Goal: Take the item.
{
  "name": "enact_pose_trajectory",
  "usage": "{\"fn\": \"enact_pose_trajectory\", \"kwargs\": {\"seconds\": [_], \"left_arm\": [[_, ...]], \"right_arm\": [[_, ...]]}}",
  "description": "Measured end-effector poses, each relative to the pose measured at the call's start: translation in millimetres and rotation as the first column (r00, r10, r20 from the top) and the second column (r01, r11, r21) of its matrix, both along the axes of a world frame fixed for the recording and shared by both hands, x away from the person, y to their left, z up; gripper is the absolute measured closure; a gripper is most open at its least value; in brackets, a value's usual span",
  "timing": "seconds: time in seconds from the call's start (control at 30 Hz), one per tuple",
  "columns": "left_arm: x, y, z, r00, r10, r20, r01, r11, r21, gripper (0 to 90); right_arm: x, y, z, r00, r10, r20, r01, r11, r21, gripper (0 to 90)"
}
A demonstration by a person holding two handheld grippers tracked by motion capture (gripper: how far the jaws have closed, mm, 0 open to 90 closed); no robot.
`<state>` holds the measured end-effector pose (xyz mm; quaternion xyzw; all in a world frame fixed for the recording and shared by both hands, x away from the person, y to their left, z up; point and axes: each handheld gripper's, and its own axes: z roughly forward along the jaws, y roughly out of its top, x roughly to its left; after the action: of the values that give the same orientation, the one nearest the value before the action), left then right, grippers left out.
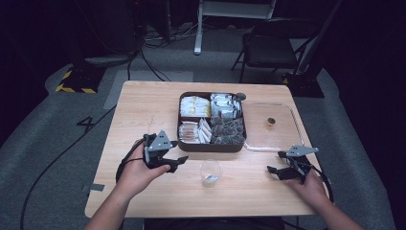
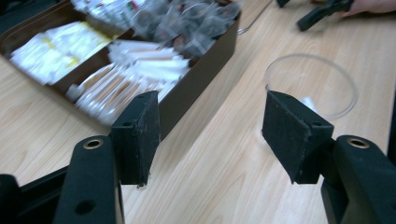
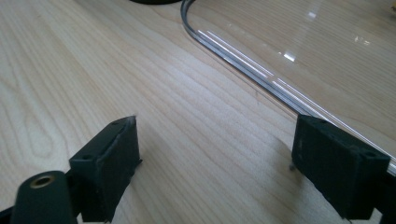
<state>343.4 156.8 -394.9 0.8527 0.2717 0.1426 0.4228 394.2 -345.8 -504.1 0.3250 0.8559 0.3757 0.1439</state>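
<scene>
Fingers (image 2: 140, 135) of both grippers gape empty; the clear cup (image 1: 210, 172) stands upright, mouth upward, between them.

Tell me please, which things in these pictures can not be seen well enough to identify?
- Packets in the box: print too small in the high view, blurred in the left gripper view.
- White bit in the cup: too small in the high view; in the left gripper view a pad covers part of it.
- Small object on the clear tray: too small in the high view.
- Clear tray: cut off by the right gripper view's edge.
</scene>
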Motion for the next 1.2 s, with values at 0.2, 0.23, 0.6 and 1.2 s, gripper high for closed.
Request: {"fn": "enact_pose_trajectory", "kwargs": {"seconds": [0.2, 0.23, 0.6, 1.2], "left_arm": [[-0.4, 22.8, -8.1, 0.9974, 0.071, 0.004, -0.071, 0.9973, 0.016, 36.4], [-0.3, 26.6, -9.5, 0.9966, 0.083, 0.001, -0.083, 0.9964, 0.018, 36.2], [4.0, 65.9, -32.3, 0.9858, 0.156, -0.061, -0.153, 0.9868, 0.054, 33.7], [12.3, 93.9, -84.9, 0.9476, 0.238, -0.213, -0.194, 0.9588, 0.208, 28.9]], "right_arm": [[0.4, -2.9, -0.1, 0.9999, 0.015, 0.002, -0.015, 1.000, 0.000, 15.3], [0.5, -3.0, -0.1, 0.9999, 0.015, 0.002, -0.015, 1.000, 0.000, 15.3], [0.5, -2.9, -0.1, 0.9999, 0.015, 0.002, -0.015, 1.000, 0.000, 15.3], [0.5, -2.9, -0.1, 0.9999, 0.015, 0.002, -0.015, 1.000, 0.000, 15.3]]}}
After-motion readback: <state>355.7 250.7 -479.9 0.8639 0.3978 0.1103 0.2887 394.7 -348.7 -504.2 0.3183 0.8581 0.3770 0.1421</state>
